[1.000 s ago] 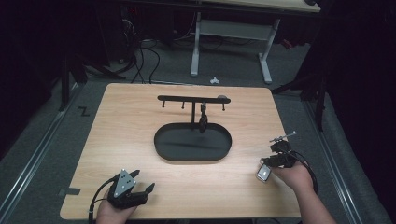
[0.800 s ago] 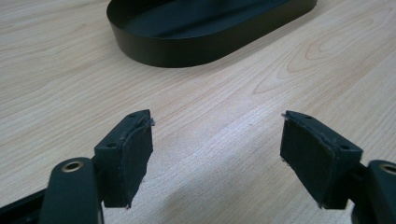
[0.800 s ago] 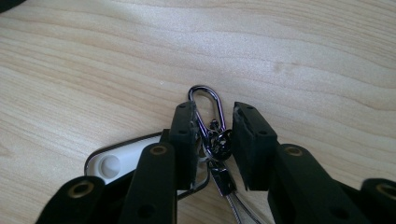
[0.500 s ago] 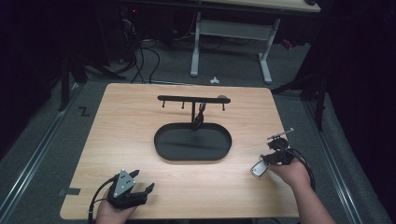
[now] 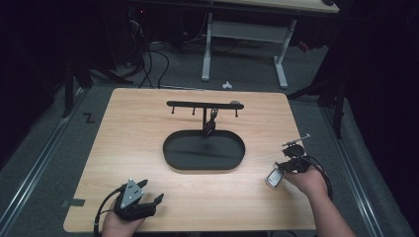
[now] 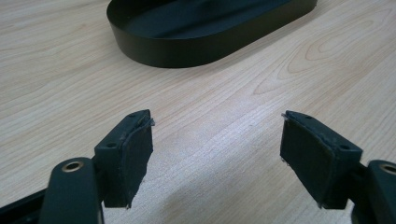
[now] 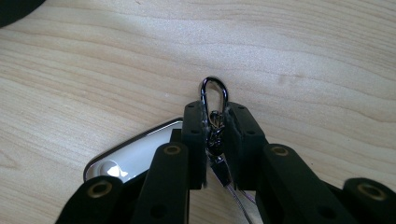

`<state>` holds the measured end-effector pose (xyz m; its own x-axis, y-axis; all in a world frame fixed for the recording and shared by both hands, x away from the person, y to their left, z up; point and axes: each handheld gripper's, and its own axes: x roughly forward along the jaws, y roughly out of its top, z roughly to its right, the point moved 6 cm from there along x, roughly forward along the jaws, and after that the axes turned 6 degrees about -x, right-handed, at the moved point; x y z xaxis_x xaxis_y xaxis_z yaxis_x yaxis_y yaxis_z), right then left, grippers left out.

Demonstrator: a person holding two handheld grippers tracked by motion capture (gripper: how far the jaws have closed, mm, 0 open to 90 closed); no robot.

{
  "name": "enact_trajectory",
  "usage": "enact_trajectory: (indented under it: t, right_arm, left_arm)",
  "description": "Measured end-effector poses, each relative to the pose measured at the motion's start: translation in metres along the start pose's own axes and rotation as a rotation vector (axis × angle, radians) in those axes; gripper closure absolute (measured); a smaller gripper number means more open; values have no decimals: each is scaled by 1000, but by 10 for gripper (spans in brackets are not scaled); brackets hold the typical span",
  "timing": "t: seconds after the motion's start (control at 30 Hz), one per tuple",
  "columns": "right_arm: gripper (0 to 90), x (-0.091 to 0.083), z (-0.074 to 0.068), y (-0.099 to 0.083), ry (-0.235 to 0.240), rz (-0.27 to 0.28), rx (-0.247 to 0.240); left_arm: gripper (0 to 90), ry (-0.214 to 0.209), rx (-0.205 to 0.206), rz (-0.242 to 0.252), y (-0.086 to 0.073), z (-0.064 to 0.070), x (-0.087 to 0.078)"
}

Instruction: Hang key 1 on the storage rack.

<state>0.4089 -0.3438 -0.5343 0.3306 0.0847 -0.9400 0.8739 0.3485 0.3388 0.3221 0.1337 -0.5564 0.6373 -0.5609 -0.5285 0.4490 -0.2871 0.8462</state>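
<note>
While the right gripper (image 7: pixel 215 123) pinches the keychain (image 7: pixel 214 95) by its clasp, the hook rack (image 5: pixel 205 105) lies far-left of it; the left gripper (image 6: pixel 217 158) rests wide open

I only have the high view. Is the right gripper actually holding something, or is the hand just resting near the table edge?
Observer: It is holding something. The right gripper is shut on a metal clip, whose loop pokes out past the fingers.
Operator: And the shiny thing by that hand?
Observer: A silver fob, beside the fingers, not between them.
Operator: What about the left gripper?
Observer: The left gripper is open with nothing between its fingers, facing the black tray.
</note>
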Motion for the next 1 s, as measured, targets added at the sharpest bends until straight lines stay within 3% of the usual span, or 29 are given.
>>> enact_trajectory:
  t: [0.27, 0.43, 0.67, 1.0]
  right_arm:
    - [785, -3, 2, -2, -9, -15, 11]
    - [649, 5, 3, -7, 1, -78, 10]
    - [750, 5, 2, -3, 13, -89, -1]
    - [779, 2, 0, 2, 22, -111, -10]
  left_arm:
    - [261, -1, 0, 10, 1, 0, -2]
    - [261, -5, -2, 1, 0, -1, -1]
    - [261, -5, 1, 1, 0, -1, -1]
    - [262, -5, 3, 0, 0, 1, 0]
